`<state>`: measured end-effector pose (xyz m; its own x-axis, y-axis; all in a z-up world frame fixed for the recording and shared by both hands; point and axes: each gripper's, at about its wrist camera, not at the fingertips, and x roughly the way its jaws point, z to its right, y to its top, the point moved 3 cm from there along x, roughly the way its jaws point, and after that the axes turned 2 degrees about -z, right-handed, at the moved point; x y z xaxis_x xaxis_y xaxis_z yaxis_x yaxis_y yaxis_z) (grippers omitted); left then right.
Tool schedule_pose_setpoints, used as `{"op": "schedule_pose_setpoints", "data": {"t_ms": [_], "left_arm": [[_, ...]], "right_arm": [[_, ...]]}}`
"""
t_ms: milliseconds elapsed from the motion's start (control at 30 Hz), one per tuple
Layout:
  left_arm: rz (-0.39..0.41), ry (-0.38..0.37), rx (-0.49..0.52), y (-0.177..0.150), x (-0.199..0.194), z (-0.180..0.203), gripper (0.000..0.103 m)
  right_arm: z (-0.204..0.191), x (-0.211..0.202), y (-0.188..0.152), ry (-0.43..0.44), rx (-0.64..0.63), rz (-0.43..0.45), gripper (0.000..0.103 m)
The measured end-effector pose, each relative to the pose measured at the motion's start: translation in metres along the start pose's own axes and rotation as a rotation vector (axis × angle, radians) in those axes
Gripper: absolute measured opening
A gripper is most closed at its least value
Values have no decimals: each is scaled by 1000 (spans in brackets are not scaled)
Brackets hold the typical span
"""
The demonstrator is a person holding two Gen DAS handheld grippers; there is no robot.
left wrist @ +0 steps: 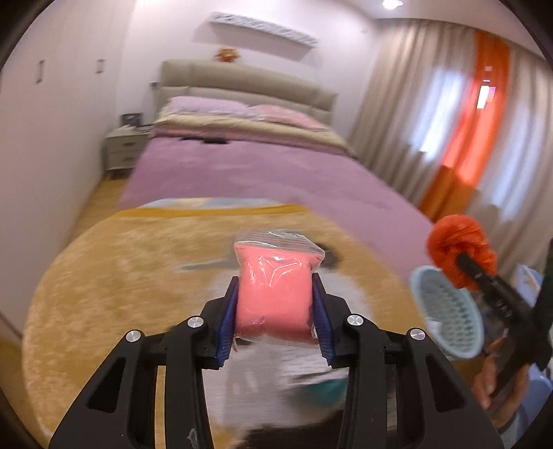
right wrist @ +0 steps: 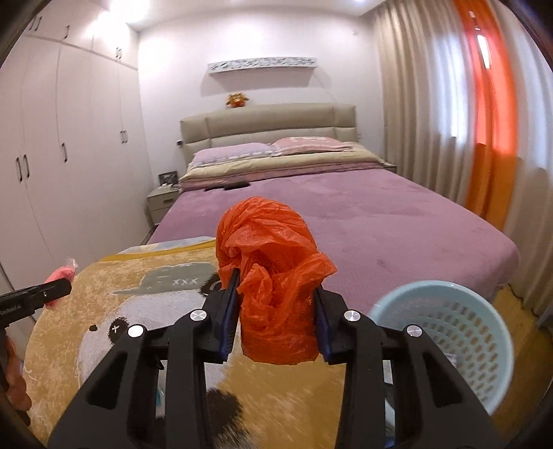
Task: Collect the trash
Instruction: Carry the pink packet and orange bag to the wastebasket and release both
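Black tool [left wrist: 276,311], blue pads [left wrist: 226,328], silver screws [left wrist: 195,322]

Both views bright, pinkish cast. Ceiling spot [left wrist: 390,3] glares; daylight through curtains [right wrist: 432,114] blows out. Strong fisheye bending, dark corner vignette. Motion blur on rug [left wrist: 114,269], worst in left wrist view; bed [right wrist: 328,207] mildly soft.

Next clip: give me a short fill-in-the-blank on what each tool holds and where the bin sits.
1. The left tool is shut on a clear bag with ____ filling.
2. The right tool grips a crumpled ____ plastic bag.
3. The light blue perforated ____ sits right of the right tool.
4. Under both tools lies a yellow rug with a ____ picture.

Missing: pink; orange; basket; panda
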<state>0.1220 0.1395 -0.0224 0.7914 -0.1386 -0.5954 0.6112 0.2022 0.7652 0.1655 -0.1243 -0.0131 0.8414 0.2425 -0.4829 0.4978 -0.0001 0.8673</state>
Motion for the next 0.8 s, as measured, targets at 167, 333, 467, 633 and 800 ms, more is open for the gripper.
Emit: {"op": "schedule_pose_setpoints", "data": {"t_ms": [167, 333, 467, 633, 800], "left_arm": [[-12, -99, 73, 5, 13, 55, 37], [-19, -162, 156, 10, 27, 111, 37], [-49, -226, 211, 9, 45, 162, 37], [-94, -288, 274, 5, 71, 218, 37], [-182, -338, 313, -6, 109, 262, 37]], "right_arm": [[33, -26, -2, -71, 38, 29, 34], [79, -47, 2, -151, 111, 48, 34], [121, -47, 1, -241, 177, 24, 34], [168, -34, -9, -301, 291, -43, 34], [204, -18, -20, -329, 379, -117, 34]]}}
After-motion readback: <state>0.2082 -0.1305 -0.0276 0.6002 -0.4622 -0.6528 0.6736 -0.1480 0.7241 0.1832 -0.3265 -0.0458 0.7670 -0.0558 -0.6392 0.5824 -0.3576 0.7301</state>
